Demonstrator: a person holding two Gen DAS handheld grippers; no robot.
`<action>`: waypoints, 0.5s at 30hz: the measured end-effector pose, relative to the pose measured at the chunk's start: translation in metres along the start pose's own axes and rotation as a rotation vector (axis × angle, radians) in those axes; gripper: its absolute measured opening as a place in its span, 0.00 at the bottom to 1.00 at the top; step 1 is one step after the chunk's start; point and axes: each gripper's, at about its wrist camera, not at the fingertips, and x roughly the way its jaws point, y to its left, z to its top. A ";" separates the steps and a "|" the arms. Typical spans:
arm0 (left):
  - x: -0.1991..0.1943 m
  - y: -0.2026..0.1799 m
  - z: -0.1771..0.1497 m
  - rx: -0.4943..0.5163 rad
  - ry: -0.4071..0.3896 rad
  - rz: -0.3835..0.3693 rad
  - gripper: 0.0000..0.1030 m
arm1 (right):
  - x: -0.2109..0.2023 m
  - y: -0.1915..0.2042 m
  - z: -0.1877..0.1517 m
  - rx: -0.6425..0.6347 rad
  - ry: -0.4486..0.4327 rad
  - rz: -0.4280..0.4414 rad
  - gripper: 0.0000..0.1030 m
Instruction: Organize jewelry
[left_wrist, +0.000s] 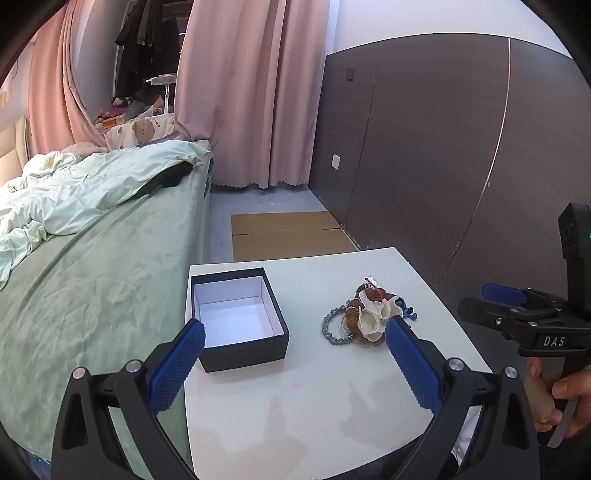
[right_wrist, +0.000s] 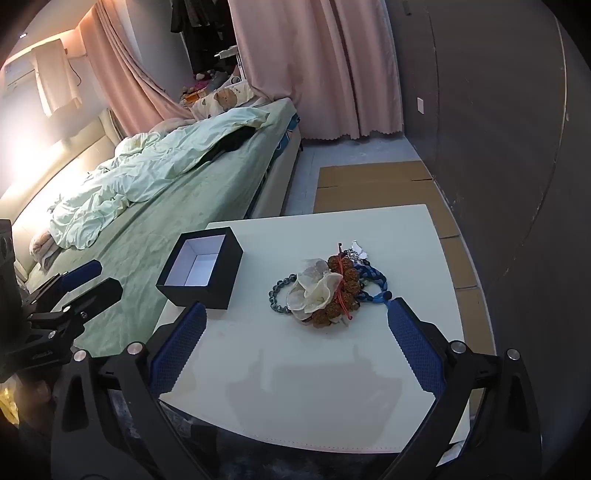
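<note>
We see a bed (left_wrist: 92, 258) with a rumpled pale duvet (right_wrist: 155, 177), pink curtains (left_wrist: 251, 92), dark panelled wall (left_wrist: 424, 147), cardboard (left_wrist: 288, 236) on grey floor.

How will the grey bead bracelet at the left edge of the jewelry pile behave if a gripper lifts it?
The grey bead bracelet is a loop of separate beads, so it will probably sag rather than hold shape. One side runs under the white fabric flower, so lifting may drag the pile. Round, shiny-looking beads could slip between pads.

Both tongs, left (left_wrist: 293, 334) and right (right_wrist: 295, 323), gape wide, tilted downward.
</note>
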 end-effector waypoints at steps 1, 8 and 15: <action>0.000 0.000 0.000 -0.001 0.002 -0.001 0.92 | 0.000 0.000 0.000 0.000 0.001 0.000 0.95; 0.001 -0.001 0.001 0.000 0.002 -0.002 0.92 | 0.000 0.001 0.001 -0.001 0.009 0.000 0.95; 0.001 -0.002 -0.001 -0.005 -0.003 -0.011 0.92 | 0.000 0.001 0.002 -0.001 0.007 0.000 0.95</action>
